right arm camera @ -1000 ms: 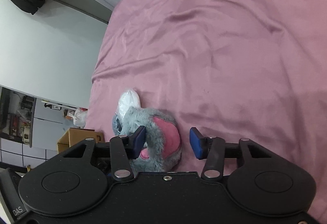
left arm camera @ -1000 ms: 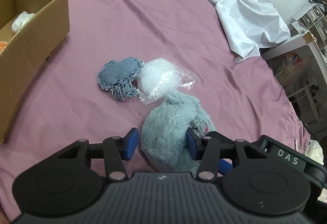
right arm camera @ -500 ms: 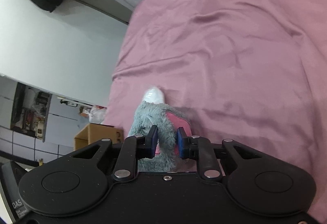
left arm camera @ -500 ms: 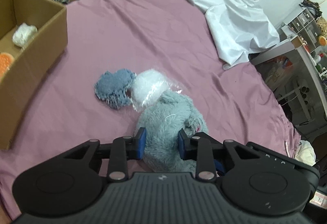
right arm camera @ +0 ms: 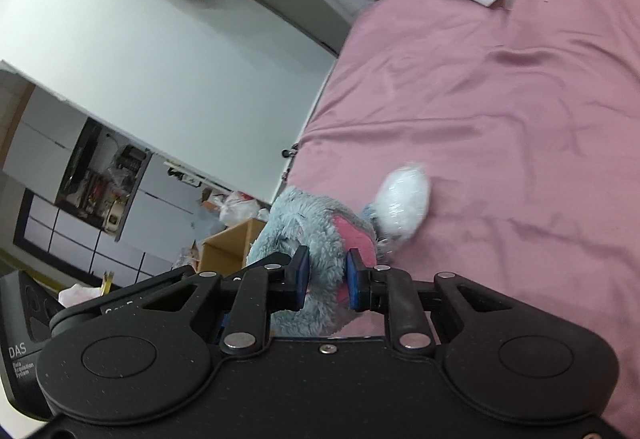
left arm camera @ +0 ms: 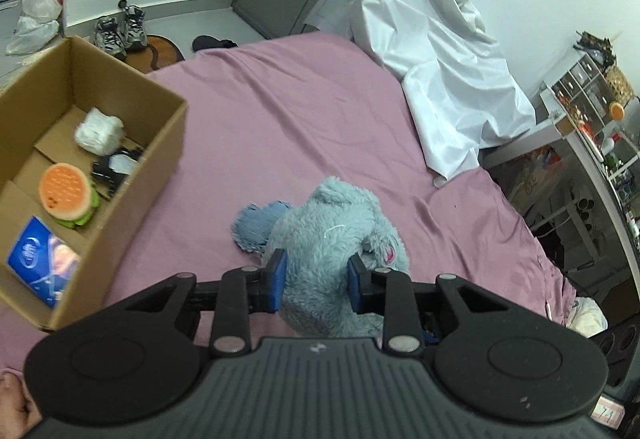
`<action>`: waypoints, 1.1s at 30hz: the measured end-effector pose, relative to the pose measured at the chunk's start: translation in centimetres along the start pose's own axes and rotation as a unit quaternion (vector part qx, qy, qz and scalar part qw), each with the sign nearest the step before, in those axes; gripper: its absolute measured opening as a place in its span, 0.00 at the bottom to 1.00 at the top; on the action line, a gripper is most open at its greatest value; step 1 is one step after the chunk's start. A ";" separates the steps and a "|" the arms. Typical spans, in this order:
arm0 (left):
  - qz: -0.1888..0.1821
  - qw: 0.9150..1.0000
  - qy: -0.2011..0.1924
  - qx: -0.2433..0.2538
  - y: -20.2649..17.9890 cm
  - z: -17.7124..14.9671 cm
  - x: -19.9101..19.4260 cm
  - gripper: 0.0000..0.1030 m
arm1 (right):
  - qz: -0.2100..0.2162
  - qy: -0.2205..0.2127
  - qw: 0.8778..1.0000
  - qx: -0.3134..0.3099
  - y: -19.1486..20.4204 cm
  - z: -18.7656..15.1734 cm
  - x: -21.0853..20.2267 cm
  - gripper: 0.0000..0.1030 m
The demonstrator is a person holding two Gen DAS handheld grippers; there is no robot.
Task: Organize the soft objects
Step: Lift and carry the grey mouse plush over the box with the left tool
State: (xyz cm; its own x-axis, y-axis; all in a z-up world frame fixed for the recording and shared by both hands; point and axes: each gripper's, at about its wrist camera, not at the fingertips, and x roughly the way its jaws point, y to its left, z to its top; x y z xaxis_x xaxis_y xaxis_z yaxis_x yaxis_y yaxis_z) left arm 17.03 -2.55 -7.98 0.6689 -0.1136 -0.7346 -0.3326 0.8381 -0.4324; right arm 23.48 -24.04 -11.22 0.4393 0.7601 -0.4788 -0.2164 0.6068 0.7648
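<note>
A grey-blue plush toy (left arm camera: 332,239) with a pink ear patch (right arm camera: 352,235) is held above the pink bed by both grippers. My left gripper (left arm camera: 315,281) is shut on its body. My right gripper (right arm camera: 326,277) is shut on its fur by the pink patch. A blue knitted cloth (left arm camera: 256,223) lies on the bed behind the toy. A white fluffy ball in clear wrap (right arm camera: 402,203) lies on the bed; the toy hides it in the left wrist view. An open cardboard box (left arm camera: 132,175) stands at the left on the bed.
The box holds a burger-shaped toy (left arm camera: 66,195), a white bundle (left arm camera: 98,131), a blue packet (left arm camera: 42,259) and a dark item. A white sheet (left arm camera: 440,51) drapes over the bed's far right. Shelves (left arm camera: 592,119) stand to the right. Shoes (left arm camera: 120,31) sit on the floor.
Both grippers closed on the plush toy and lifted it off the bed. The view rose, so the inside of the box now shows.
</note>
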 end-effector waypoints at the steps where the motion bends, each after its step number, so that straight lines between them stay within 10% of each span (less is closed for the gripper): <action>1: 0.000 1.000 -0.002 -0.002 0.2 0.1 -0.4 0.28 | 0.001 0.000 1.000 -0.002 0.3 -0.2 0.0 0.19; 33: -0.005 0.999 -0.041 -0.032 9.5 5.1 -9.4 0.28 | 0.039 -0.006 0.998 -0.044 10.9 -3.9 4.6 0.19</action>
State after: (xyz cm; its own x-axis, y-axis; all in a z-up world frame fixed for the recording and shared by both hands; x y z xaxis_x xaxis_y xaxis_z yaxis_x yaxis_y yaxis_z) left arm 10.92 9.19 -2.54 0.7236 -0.0756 -0.6861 -0.3658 0.8009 -0.4741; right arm 19.71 -13.05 -6.75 0.4279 0.8038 -0.4133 -0.3264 0.5639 0.7586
